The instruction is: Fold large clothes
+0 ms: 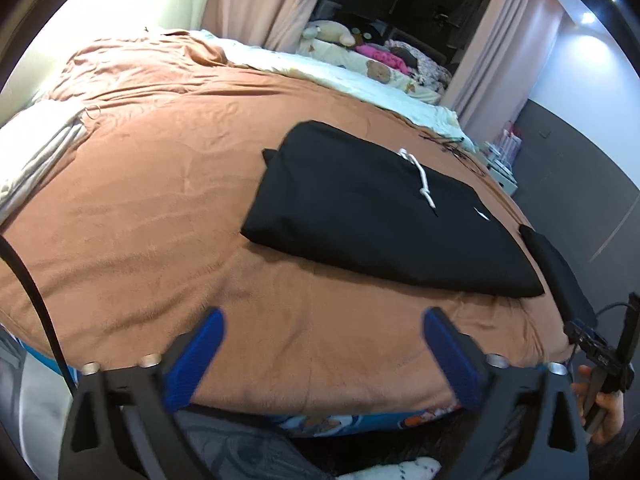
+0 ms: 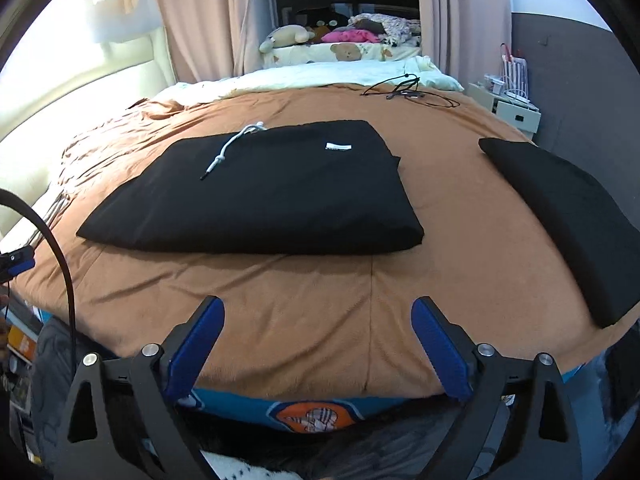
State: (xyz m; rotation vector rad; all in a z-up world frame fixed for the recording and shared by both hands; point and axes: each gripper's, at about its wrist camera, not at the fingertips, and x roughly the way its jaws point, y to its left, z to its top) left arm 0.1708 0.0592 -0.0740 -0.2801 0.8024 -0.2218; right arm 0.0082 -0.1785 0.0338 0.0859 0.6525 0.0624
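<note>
Tongs in both hands stand apart and empty: our left gripper (image 1: 322,354) and right gripper (image 2: 318,346) hover over the rust-brown bedspread (image 2: 280,300). Beyond them on it lies the folded black drawstring garment (image 2: 260,188), long axis across the bed. Right of it sits a second black folded bundle (image 2: 568,220). We judge the fold done; smooth edges gently.

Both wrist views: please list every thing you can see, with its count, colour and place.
folded garment: 1, black, middle of the bed
drawstring: 1, white, on the folded garment
second folded garment: 1, black, right side of the bed
bed cover: 1, brown, under both garments
cable: 1, black, far end of the bed
plush toy: 1, cream, behind the bed
curtains: pink, back wall
left gripper: blue pads, open, empty
right gripper: blue pads, open, empty
</note>
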